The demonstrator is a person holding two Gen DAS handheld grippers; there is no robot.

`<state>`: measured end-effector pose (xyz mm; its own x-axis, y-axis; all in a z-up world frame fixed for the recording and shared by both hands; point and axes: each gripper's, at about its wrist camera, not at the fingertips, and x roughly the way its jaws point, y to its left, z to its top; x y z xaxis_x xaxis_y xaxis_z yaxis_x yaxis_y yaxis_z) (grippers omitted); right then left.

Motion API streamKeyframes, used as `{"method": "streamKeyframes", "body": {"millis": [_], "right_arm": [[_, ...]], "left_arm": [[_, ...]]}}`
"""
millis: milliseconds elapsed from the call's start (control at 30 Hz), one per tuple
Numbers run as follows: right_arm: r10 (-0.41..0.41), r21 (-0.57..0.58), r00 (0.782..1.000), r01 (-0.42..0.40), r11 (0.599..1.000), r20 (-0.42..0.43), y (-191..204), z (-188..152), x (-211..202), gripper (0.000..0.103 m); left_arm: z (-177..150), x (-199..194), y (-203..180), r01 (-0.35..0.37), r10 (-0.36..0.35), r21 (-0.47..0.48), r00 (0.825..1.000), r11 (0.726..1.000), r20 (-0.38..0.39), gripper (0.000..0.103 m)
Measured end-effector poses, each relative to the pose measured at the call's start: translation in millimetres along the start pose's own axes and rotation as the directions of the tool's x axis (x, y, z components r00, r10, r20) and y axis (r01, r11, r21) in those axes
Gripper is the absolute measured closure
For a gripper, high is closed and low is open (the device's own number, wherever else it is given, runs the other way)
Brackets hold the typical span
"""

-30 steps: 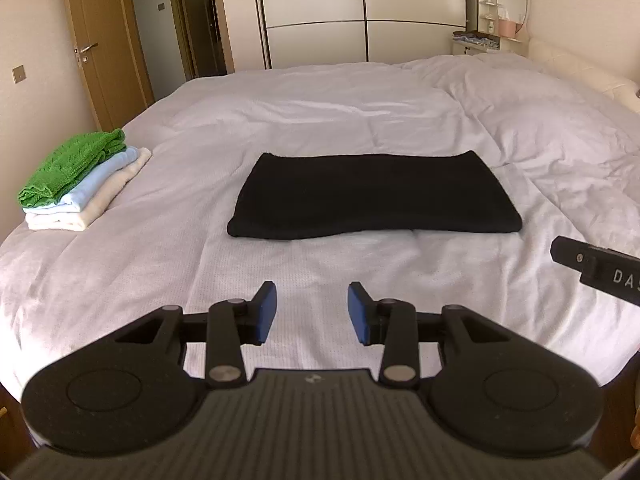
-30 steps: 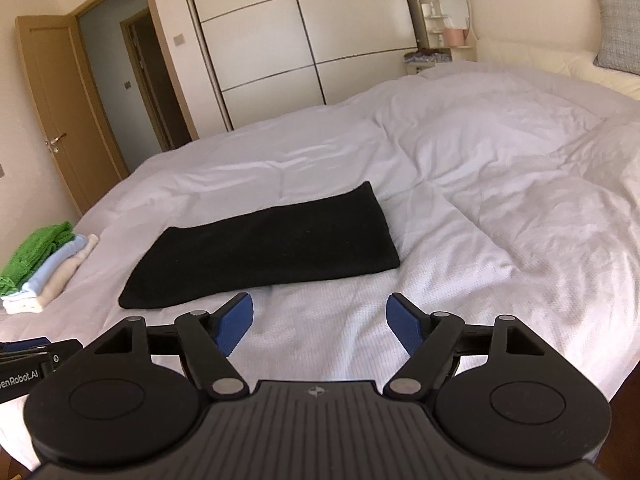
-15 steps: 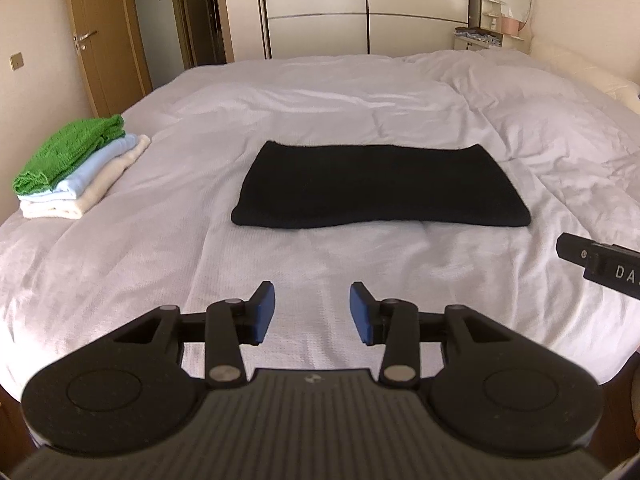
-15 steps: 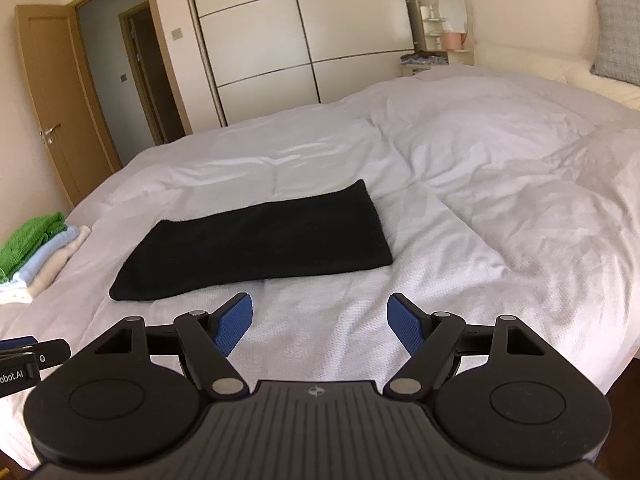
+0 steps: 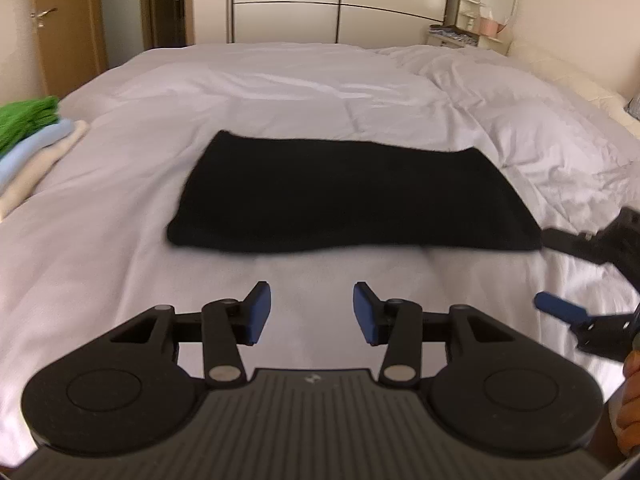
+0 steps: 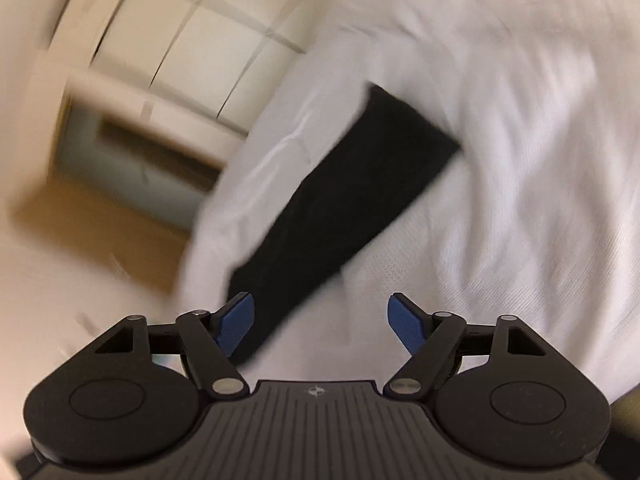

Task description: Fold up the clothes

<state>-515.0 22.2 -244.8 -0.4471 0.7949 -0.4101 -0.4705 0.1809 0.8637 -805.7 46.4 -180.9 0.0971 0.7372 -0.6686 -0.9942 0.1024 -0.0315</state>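
Though blurred, right hand-held gripper (image 6: 321, 320) seemingly rolled, agape.

No readable text or labels in either view

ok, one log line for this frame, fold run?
phase: approach | left claw: open, empty | right claw: open, empty, rolled, near right end of black garment | garment: flat on white duvet, half-folded

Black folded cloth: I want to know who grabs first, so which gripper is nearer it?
Right. The right gripper is at the black cloth's right end; the left gripper hangs back over bare duvet, both open.
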Motion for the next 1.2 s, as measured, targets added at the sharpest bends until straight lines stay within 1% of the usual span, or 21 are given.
{"method": "streamKeyframes", "body": {"millis": [33, 67, 100, 133, 233, 367, 433, 500, 567, 667, 800, 833, 900, 933, 967, 1033, 1067, 1100, 1133, 1167, 1200], "right_arm": [[0.019, 0.057, 1.0, -0.019, 0.998, 0.002, -8.7, 5.1, 5.9, 0.036], [0.022, 0.085, 1.0, -0.023, 0.996, 0.01, -13.9, 9.2, 11.1, 0.037], [0.024, 0.107, 1.0, -0.026, 0.994, 0.019, -17.9, 12.9, 16.4, 0.042], [0.025, 0.128, 0.999, -0.028, 0.991, 0.022, -21.5, 16.6, 22.7, 0.044], [-0.007, 0.175, 1.0, 0.005, 0.985, 0.011, -30.0, 25.8, 42.1, 0.047], [-0.032, 0.197, 0.999, 0.026, 0.98, 0.028, -37.8, 36.1, 60.5, 0.05], [-0.053, 0.204, 0.997, 0.043, 0.978, 0.048, -39.8, 39.3, 67.2, 0.058], [-0.073, 0.21, 0.995, 0.057, 0.976, 0.069, -41.7, 42.2, 73.0, 0.059], [-0.087, 0.213, 0.992, 0.067, 0.975, 0.089, -43.3, 44.1, 77.7, 0.06], [-0.105, 0.212, 0.987, 0.077, 0.974, 0.123, -44.7, 44.9, 82.0, 0.061], [-0.137, 0.197, 0.979, 0.106, 0.975, 0.153, -41.3, 46.7, 89.1, 0.061], [-0.148, 0.188, 0.976, 0.117, 0.975, 0.16, -39.2, 47.0, 90.7, 0.064], [-0.187, 0.132, 0.968, 0.166, 0.977, 0.167, -31.0, 47.3, 93.8, 0.073], [-0.211, 0.094, 0.963, 0.197, 0.976, 0.17, -25.9, 47.4, 95.3, 0.076], [-0.233, 0.054, 0.957, 0.227, 0.972, 0.173, -20.0, 47.6, 96.7, 0.077], [-0.276, -0.046, 0.943, 0.289, 0.956, 0.185, -3.2, 48.1, 99.3, 0.082], [-0.299, -0.114, 0.933, 0.325, 0.939, 0.198, 8.5, 47.7, 101.4, 0.082], [-0.318, -0.186, 0.923, 0.359, 0.915, 0.216, 21.4, 46.8, 103.4, 0.083], [-0.328, -0.268, 0.913, 0.388, 0.882, 0.244, 37.0, 44.1, 105.0, 0.084], [-0.327, -0.351, 0.904, 0.412, 0.841, 0.276, 53.6, 39.7, 106.3, 0.084], [-0.32, -0.429, 0.896, 0.43, 0.794, 0.307, 69.9, 34.9, 108.6, 0.085]], "left_arm": [[4.4, 9.4, -0.9, 0.01, -0.01, 0.003, 1.0, 1.0, 0.002, 0.062], [8.7, 18.7, -1.7, 0.02, -0.02, 0.005, 1.0, 1.0, 0.004, 0.062], [13.1, 28.1, -2.6, 0.03, -0.03, 0.008, 1.0, 1.0, 0.006, 0.062], [17.4, 37.5, -3.5, 0.04, -0.04, 0.01, 0.999, 0.999, 0.008, 0.062], [29.8, 64.0, -5.9, 0.057, -0.057, 0.02, 0.998, 0.998, 0.015, 0.062], [39.1, 95.1, -6.4, 0.08, -0.08, 0.055, 0.997, 0.995, 0.002, 0.062], [41.2, 106.1, -5.8, 0.101, -0.101, 0.074, 0.995, 0.992, 0.005, 0.062], [42.7, 114.2, -5.9, 0.112, -0.113, 0.1, 0.994, 0.989, 0.008, 0.061], [43.5, 120.5, -6.2, 0.138, -0.14, 0.118, 0.99, 0.983, 0.009, 0.061], [43.9, 129.8, -3.9, 0.184, -0.185, 0.144, 0.983, 0.972, -0.006, 0.06], [44.9, 141.6, 1.7, 0.249, -0.245, 0.163, 0.969, 0.955, -0.041, 0.06], [45.5, 143.6, 3.0, 0.259, -0.254, 0.166, 0.966, 0.952, -0.05, 0.06], [45.8, 148.8, 1.1, 0.264, -0.255, 0.18, 0.964, 0.948, -0.07, 0.059], [45.7, 151.2, -1.2, 0.262, -0.252, 0.191, 0.965, 0.946, -0.078, 0.059], [45.4, 153.3, -3.5, 0.261, -0.248, 0.211, 0.965, 0.942, -0.084, 0.059], [47.3, 155.1, 0.0, 0.282, -0.268, 0.208, 0.959, 0.937, -0.093, 0.06], [48.6, 154.6, 6.7, 0.306, -0.292, 0.185, 0.951, 0.934, -0.102, 0.06], [52.8, 154.9, 16.4, 0.343, -0.329, 0.145, 0.938, 0.928, -0.112, 0.06], [57.6, 154.1, 29.4, 0.379, -0.368, 0.086, 0.922, 0.921, -0.117, 0.064], [62.6, 153.2, 42.7, 0.412, -0.407, 0.026, 0.906, 0.911, -0.12, 0.067], [67.9, 151.0, 58.8, 0.444, -0.445, -0.042, 0.888, 0.895, -0.111, 0.068]]}}
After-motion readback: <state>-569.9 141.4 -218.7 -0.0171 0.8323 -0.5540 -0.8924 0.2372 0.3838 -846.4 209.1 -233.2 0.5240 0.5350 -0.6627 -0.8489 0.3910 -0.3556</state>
